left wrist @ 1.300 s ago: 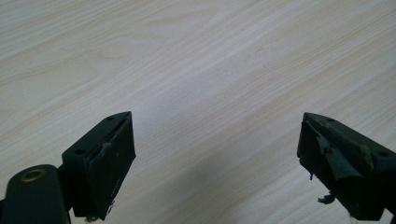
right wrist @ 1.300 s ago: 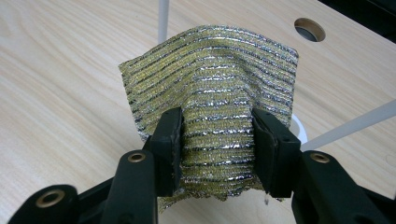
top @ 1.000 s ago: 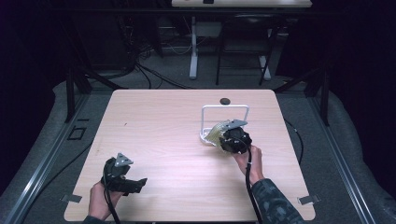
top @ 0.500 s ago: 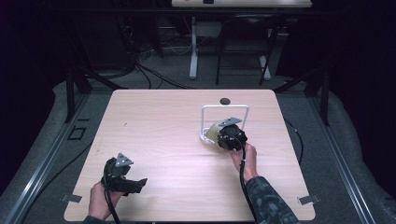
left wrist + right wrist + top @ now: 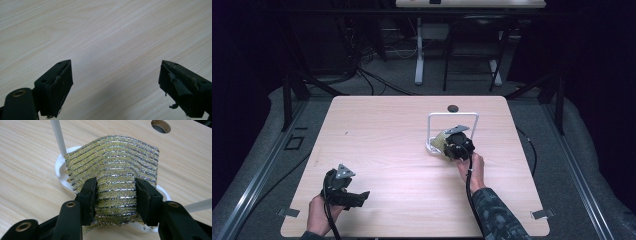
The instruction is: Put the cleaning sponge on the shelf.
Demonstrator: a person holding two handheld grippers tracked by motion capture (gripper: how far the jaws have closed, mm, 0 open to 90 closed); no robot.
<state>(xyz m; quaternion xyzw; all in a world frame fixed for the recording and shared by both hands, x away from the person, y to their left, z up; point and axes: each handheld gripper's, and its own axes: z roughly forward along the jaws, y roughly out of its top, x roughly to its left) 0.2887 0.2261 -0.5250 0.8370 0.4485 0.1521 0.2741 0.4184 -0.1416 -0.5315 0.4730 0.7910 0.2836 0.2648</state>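
A gold and silver striped scouring pad point(image 5: 112, 157) is bowed between the pads of my right gripper point(image 5: 116, 187), which is shut on it; the jaws have just eased open slightly but still press on the pad. The pad leans over the round base of a white wire rack point(image 5: 61, 167). In the high view the right gripper point(image 5: 446, 143) holds the pad point(image 5: 438, 139) inside the rack's frame point(image 5: 452, 115), right of the table's middle. My left gripper point(image 5: 354, 197) is at the front left, and in its own view its jaws point(image 5: 115, 75) stand open over bare wood.
The wooden table point(image 5: 382, 135) has a dark cable hole point(image 5: 453, 107) just behind the rack, also near the top of the right gripper view as a round hole point(image 5: 160, 125). Dark floor, cables and desk legs lie beyond the far edge.
The right hand has carried the pad a little farther away from the person and lower, onto the rack's base. The left gripper has stayed in place.
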